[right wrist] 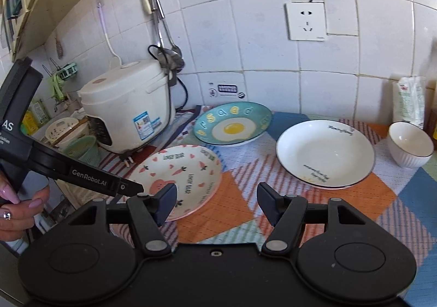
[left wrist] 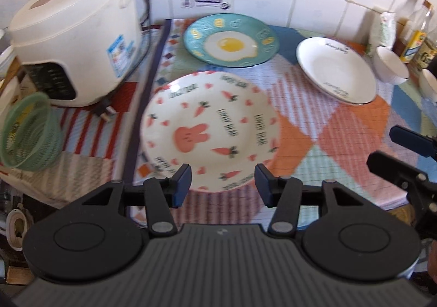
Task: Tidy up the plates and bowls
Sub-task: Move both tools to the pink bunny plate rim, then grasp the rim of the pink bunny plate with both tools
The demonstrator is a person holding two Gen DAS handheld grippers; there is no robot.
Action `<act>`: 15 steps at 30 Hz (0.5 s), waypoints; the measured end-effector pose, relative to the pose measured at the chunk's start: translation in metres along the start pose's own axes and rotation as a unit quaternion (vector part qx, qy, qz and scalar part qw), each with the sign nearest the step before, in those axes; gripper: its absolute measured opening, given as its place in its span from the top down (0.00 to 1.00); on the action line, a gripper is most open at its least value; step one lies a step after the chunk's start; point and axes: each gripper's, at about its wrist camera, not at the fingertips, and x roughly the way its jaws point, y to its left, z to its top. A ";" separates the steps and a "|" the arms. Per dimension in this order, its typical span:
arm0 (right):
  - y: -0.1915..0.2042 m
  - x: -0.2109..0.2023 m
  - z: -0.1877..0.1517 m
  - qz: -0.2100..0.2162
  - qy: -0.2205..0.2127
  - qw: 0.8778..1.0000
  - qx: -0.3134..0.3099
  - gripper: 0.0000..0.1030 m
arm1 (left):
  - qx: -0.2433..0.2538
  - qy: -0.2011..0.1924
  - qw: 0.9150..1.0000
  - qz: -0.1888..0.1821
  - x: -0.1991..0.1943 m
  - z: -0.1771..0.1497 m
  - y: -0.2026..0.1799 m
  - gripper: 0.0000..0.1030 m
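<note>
A carrot-and-rabbit plate (left wrist: 210, 129) (right wrist: 177, 176) lies nearest on the patchwork cloth (right wrist: 232, 214). Behind it is a teal fried-egg plate (left wrist: 230, 39) (right wrist: 232, 122). To the right lie a white plate (left wrist: 336, 69) (right wrist: 325, 154) and a white ribbed bowl (left wrist: 390, 64) (right wrist: 409, 146). My left gripper (left wrist: 222, 184) stands open over the rabbit plate's near rim, not gripping it. My right gripper (right wrist: 215, 202) is open above the cloth, just right of that plate, with nothing between its fingers. A hand (right wrist: 16, 208) holds the left gripper at the right wrist view's left edge.
A white rice cooker (left wrist: 76, 45) (right wrist: 128, 105) with its plug stands at the left, a green mesh basket (left wrist: 30, 132) in front of it. Bottles (left wrist: 418, 36) and a white bag (right wrist: 409, 101) line the tiled back wall at the right. A second bowl's rim (left wrist: 428, 83) shows at the far right.
</note>
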 end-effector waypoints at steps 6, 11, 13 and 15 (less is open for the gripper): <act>0.011 0.029 -0.018 0.009 -0.017 1.000 0.010 0.32 | -0.024 -0.013 1.000 0.013 0.018 -0.016 0.031 0.46; 0.013 0.060 -0.031 0.013 -0.019 0.999 0.031 0.32 | -0.035 -0.026 0.999 0.019 0.036 -0.023 0.049 0.40; 0.012 0.074 -0.034 0.010 -0.017 0.999 0.043 0.32 | -0.038 -0.025 0.999 0.027 0.047 -0.024 0.055 0.39; 0.011 0.090 -0.037 0.009 -0.004 0.999 0.053 0.32 | -0.043 -0.021 0.998 0.029 0.057 -0.025 0.062 0.39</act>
